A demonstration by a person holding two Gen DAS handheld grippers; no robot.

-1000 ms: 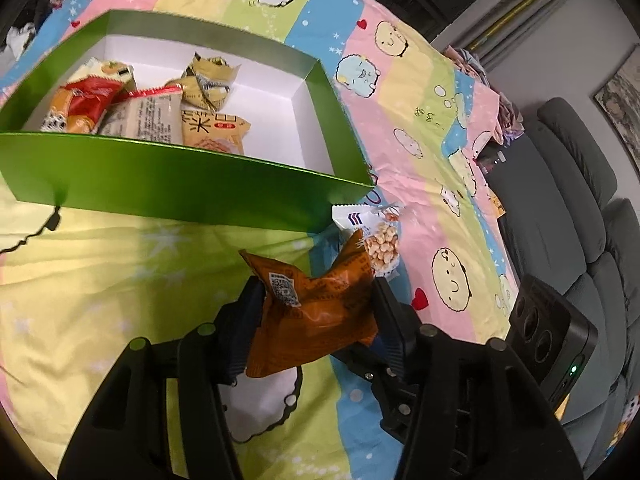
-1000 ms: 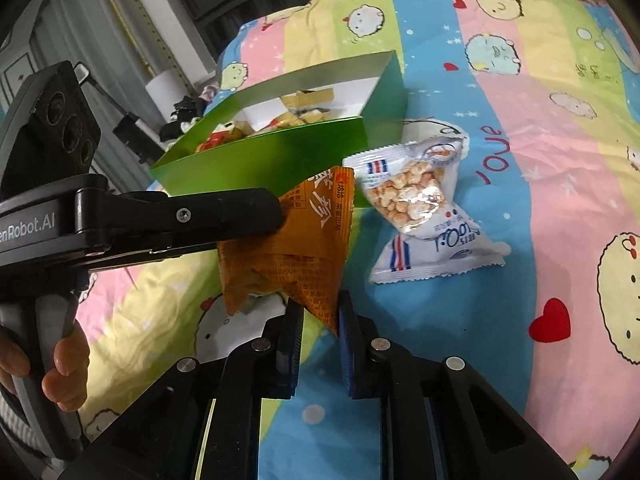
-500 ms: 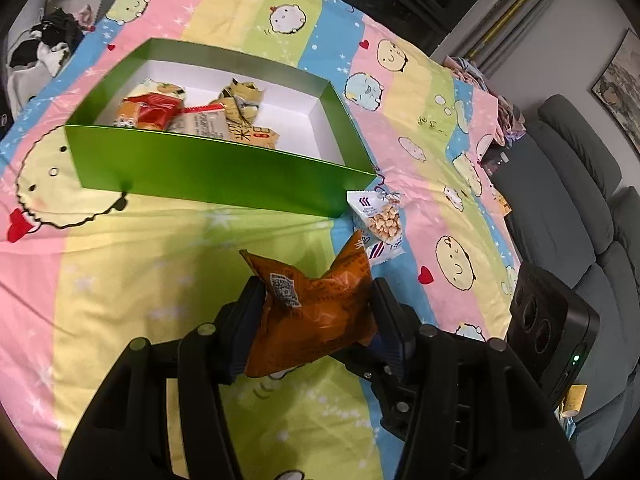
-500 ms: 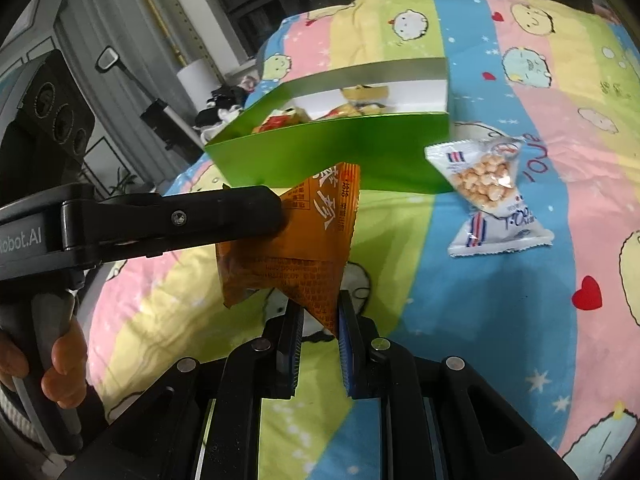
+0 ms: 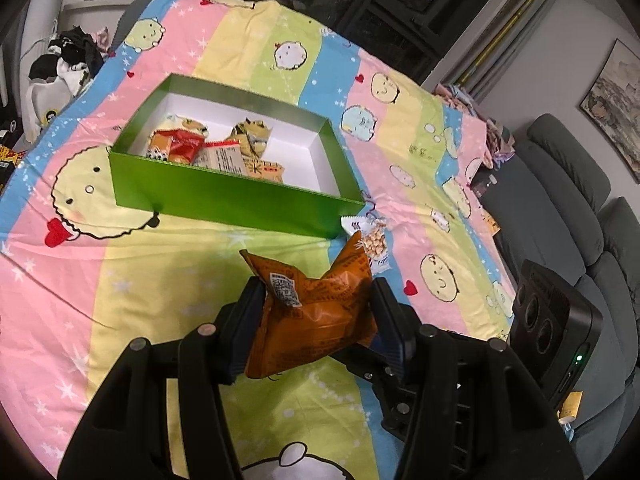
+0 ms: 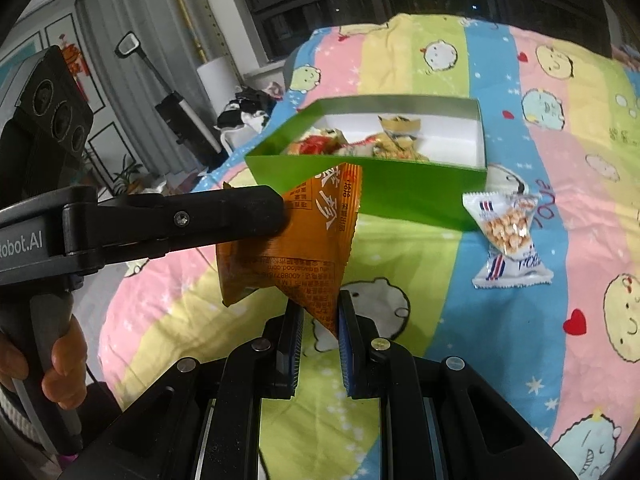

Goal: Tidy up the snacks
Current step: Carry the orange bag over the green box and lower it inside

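My left gripper (image 5: 316, 312) is shut on an orange snack packet (image 5: 316, 320) and holds it above the bedspread, in front of the green box (image 5: 224, 200). The box holds several wrapped snacks (image 5: 208, 152). In the right wrist view my right gripper (image 6: 318, 320) has its jaws close around the lower corner of the same orange packet (image 6: 296, 248); the left gripper's finger (image 6: 180, 224) holds the packet's side. A white packet of peanuts (image 6: 508, 236) lies on the bedspread just right of the green box (image 6: 400, 196); it also shows in the left wrist view (image 5: 370, 242).
A colourful striped cartoon bedspread (image 5: 140, 280) covers the surface. A grey sofa (image 5: 580, 232) stands to the right. Clothes (image 5: 68, 64) lie off the far left corner. A standing lamp and windows (image 6: 168, 92) are at the back.
Both grippers have risen and pulled back with the orange packet; the green box and the peanut packet now look farther and smaller. The right jaws look slightly wider.
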